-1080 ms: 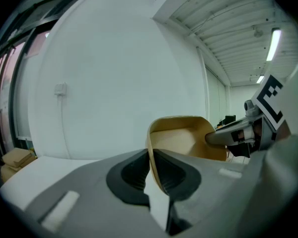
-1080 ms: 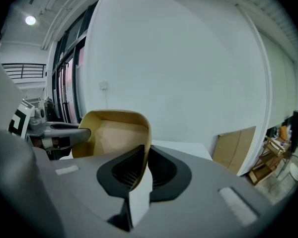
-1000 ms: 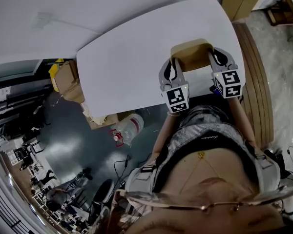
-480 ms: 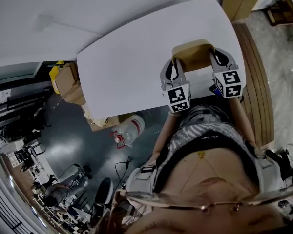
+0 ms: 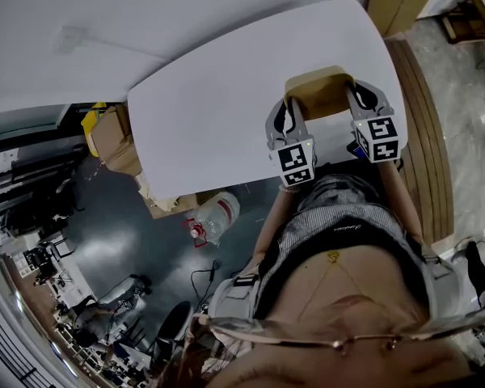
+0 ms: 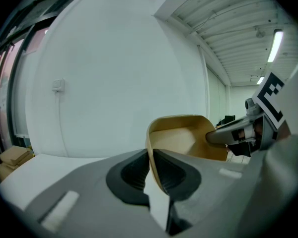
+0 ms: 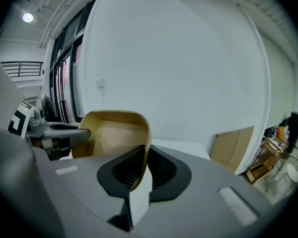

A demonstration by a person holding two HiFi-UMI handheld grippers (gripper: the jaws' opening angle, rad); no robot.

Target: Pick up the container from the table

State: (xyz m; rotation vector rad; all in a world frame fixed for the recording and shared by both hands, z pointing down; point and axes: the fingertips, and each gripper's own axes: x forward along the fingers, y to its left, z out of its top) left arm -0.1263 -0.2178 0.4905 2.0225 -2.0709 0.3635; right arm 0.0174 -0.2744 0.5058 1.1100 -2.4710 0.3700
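The white table (image 5: 218, 95) filled the upper middle of the head view, its rounded near edge towards the person. On the dark floor to its left stood cardboard boxes (image 5: 113, 140), and a clear plastic bottle (image 5: 216, 212) lay on the floor just off the table's near edge.

The tan container (image 5: 318, 95), an open tub with rounded corners and thin walls, sat over the table's near right part, between the two grippers. No view showed whether its base touched the tabletop or was clear of it.

The left gripper (image 6: 150, 155) was clamped on the container's left wall: its dark ribbed pads pressed the thin rim from both sides, one inside the tub and one outside. The right gripper (image 7: 145, 155) gripped the opposite wall the same way, pads tight on the rim. Each gripper showed in the other's view, reaching the tub from across its open top.

A small socket plate (image 6: 58, 85) sat on the white wall behind the table.
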